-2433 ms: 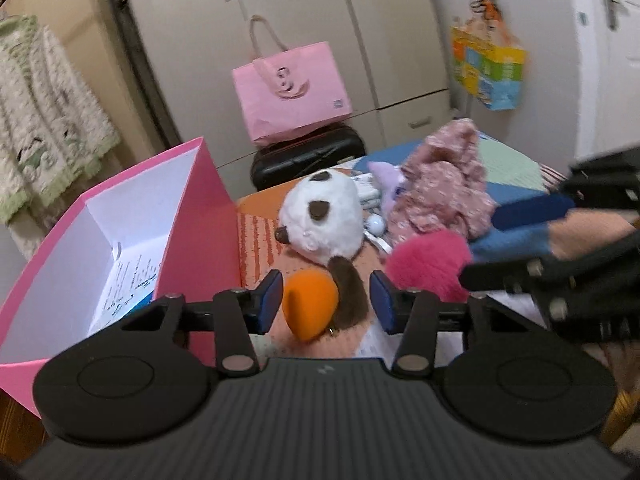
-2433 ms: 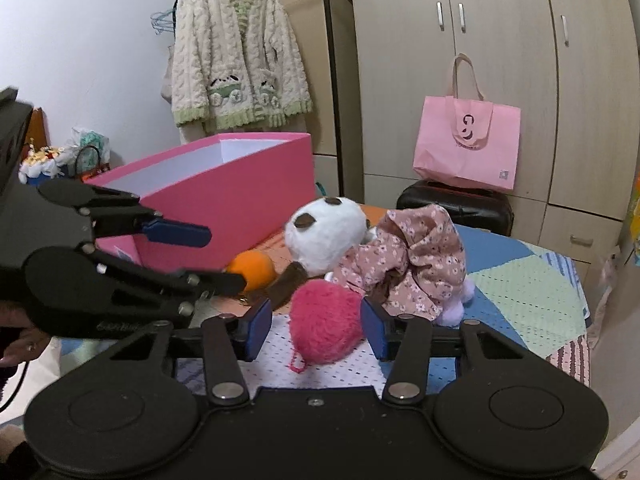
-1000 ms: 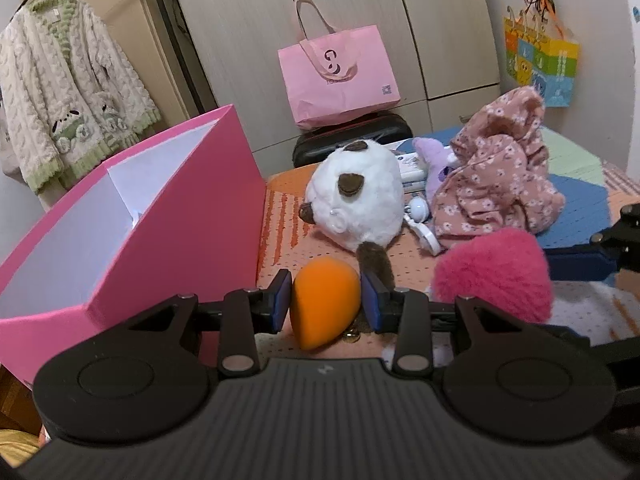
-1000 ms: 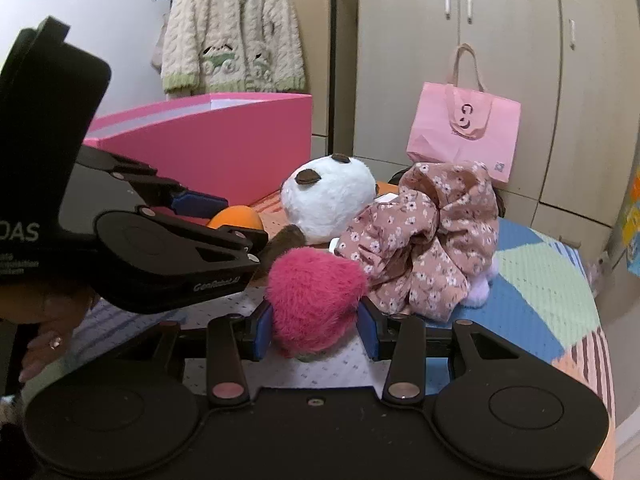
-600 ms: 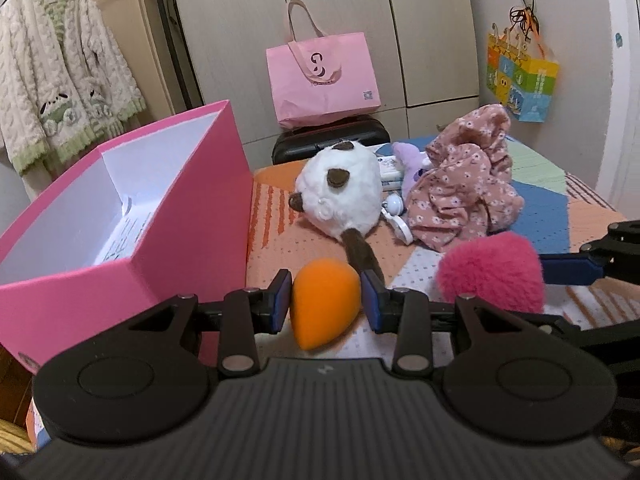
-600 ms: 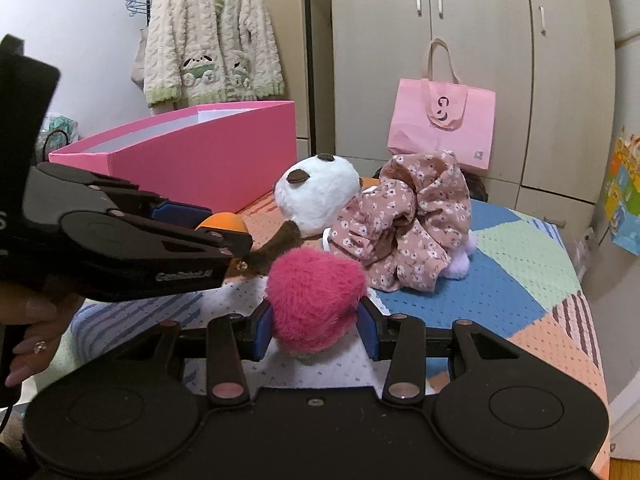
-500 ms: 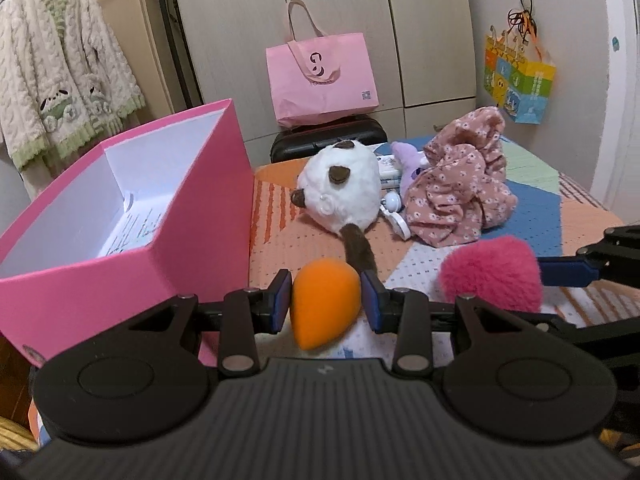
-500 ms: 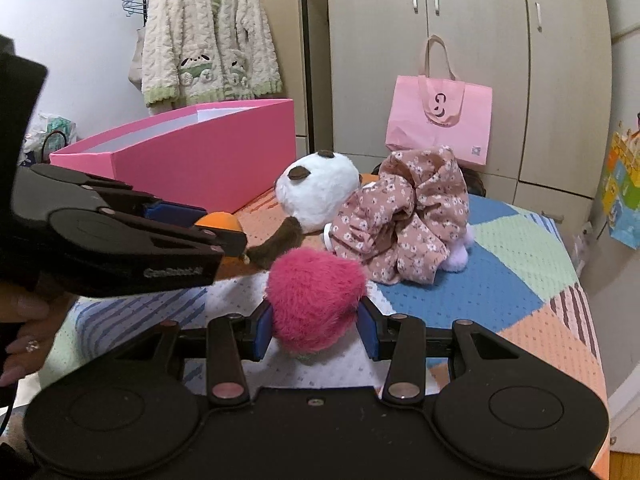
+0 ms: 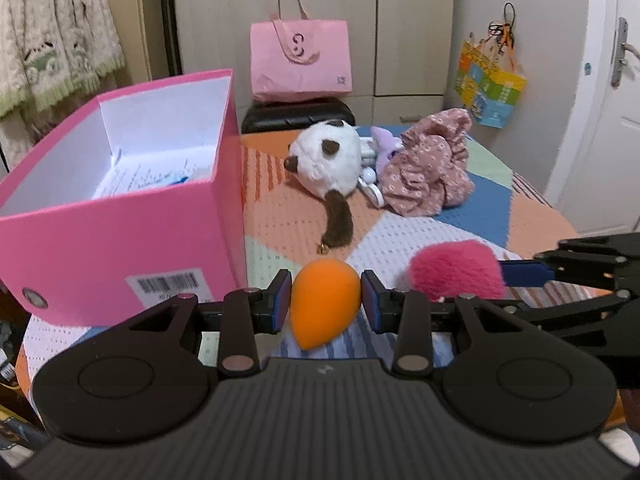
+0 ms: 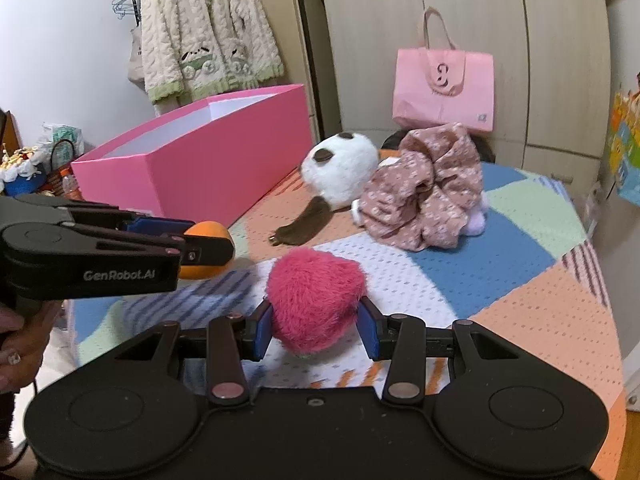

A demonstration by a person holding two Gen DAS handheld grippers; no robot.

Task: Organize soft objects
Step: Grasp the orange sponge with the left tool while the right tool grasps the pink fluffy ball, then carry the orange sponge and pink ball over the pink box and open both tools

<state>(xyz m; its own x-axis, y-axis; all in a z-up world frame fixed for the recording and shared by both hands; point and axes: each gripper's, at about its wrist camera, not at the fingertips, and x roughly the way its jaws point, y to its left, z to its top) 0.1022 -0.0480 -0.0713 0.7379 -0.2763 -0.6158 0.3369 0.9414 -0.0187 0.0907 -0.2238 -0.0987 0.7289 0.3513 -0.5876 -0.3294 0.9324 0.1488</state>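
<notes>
At 10 o'clock from the left claw [image 9: 325, 305], just beside it, stands the open pink box [image 9: 120, 236]. This claw grips the orange sponge [image 9: 323, 309], whose pointed end hangs down. The right claw [image 10: 316, 330] is farther from the box, at 3 o'clock, and is closed on the pink fluffy ball [image 10: 316, 298]. Both claws hover level above the bench [image 10: 540, 300]. I judge the sponge goes in first.
</notes>
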